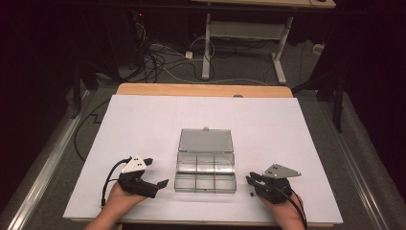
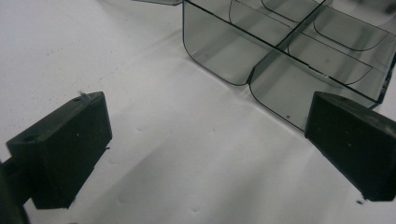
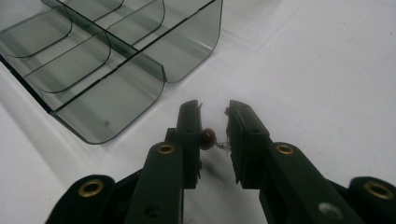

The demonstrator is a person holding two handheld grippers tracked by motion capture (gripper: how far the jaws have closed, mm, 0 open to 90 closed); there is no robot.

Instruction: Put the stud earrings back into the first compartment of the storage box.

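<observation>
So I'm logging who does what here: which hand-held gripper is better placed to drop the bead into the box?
The right hand-held gripper. A dark red bead already sits between its jaws, close to the clear box. The left hand-held gripper is wide open beside the box with nothing in it.

A compartment box (image 1: 206, 171) sits mid-counter (image 1: 143, 120), between left tongs (image 1: 155, 172) and right tongs (image 1: 252, 181), lid (image 1: 206, 140) open behind it.

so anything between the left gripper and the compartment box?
No. In the left gripper view, bare white table cover runs from the open left gripper to the clear compartment box; the high view agrees.
</observation>
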